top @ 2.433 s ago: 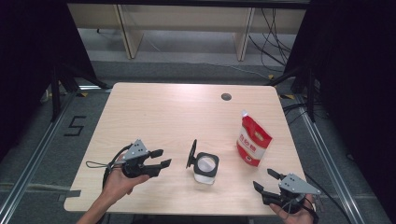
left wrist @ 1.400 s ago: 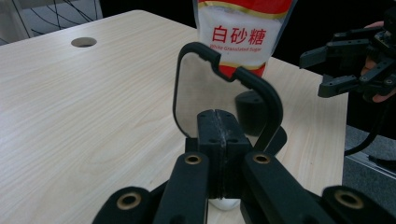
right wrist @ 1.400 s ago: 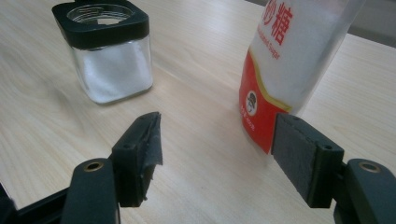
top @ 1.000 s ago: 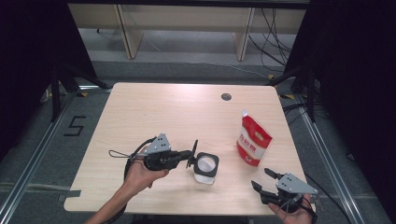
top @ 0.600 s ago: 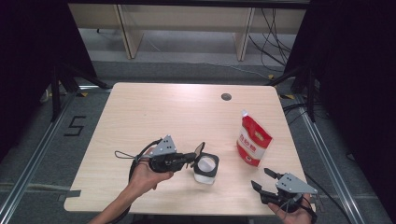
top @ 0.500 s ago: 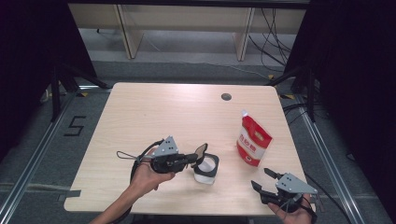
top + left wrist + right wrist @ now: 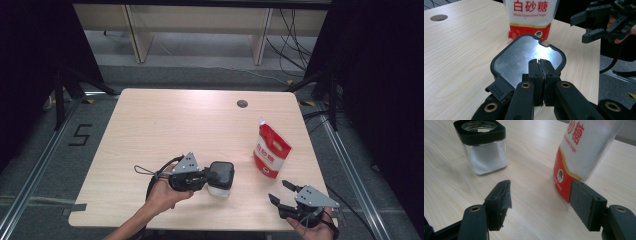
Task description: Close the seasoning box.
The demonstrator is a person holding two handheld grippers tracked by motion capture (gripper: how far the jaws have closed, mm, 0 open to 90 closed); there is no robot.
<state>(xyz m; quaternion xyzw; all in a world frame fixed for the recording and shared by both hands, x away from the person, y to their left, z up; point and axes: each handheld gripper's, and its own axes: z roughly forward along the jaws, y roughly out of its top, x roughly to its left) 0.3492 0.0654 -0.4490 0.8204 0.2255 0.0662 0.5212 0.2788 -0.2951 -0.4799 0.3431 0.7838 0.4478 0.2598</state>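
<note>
1. Left gripper (image 7: 204,176): jaws together, clamped on the near edge of the black lid (image 7: 529,56), held roughly level over the glass jar (image 7: 219,188) by the desk's near edge.
2. Risk: the thin-edge pinch may let the lid tilt and knock the jar.
3. Right gripper (image 7: 539,200): jaws apart, empty, at the near right corner.
4. Sugar pouch (image 7: 270,152): upright, apparently spout up, toward the right edge.

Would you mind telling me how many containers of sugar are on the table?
2: a square glass jar near the table's front edge, its black lid under the left gripper, and a red-and-white sugar pouch standing to its right.
</note>
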